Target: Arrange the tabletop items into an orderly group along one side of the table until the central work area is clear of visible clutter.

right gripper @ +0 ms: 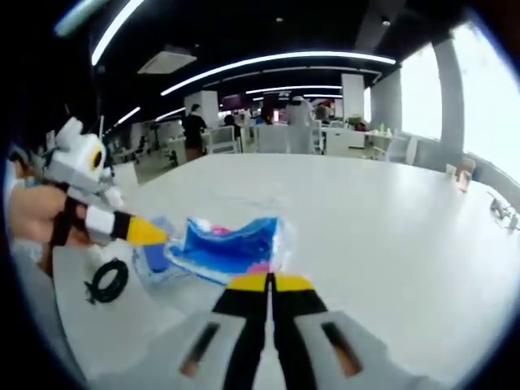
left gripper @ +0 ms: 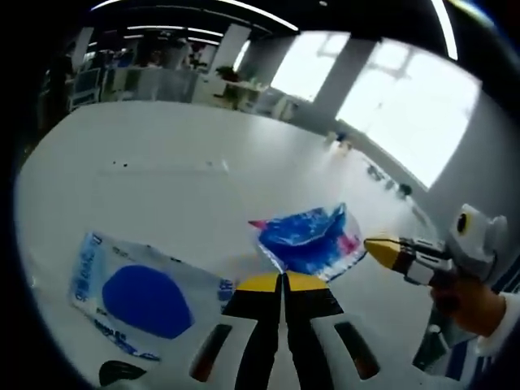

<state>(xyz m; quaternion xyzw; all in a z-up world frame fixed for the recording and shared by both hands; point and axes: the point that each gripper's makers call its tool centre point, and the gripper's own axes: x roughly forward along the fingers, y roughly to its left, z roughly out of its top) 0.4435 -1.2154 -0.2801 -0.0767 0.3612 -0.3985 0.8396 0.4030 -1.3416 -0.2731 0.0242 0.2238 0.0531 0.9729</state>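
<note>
In the left gripper view, the left gripper (left gripper: 283, 282) rises from the bottom edge with its 2 yellow-tipped black jaws pressed flat together and nothing between them. Just beyond its tips lies a crumpled blue packet (left gripper: 313, 240) with pink and white print, wrinkled and partly folded, resting on the white table (left gripper: 179, 154). To the left of the jaws a flat clear pouch (left gripper: 142, 296) lies on the table, showing a large dark blue oval and blue lettering along its edges. The right gripper (left gripper: 380, 249) comes in from the right, held by a person's hand (left gripper: 470, 302), its yellow tip just beside the packet's edge; I cannot tell whether it touches. In the right gripper view, that gripper's own jaws (right gripper: 270, 281) are likewise closed tight on nothing, with the blue packet (right gripper: 227, 248) lying just past the tips. The left gripper (right gripper: 150, 233) reaches in from the left, held in a hand (right gripper: 41, 213), its tip at the packet's left edge. A black ring (right gripper: 107, 280) lies on the table nearer the left. Farther off the table (right gripper: 382, 211) stretches bare, with desks, chairs, people and bright windows beyond.
</note>
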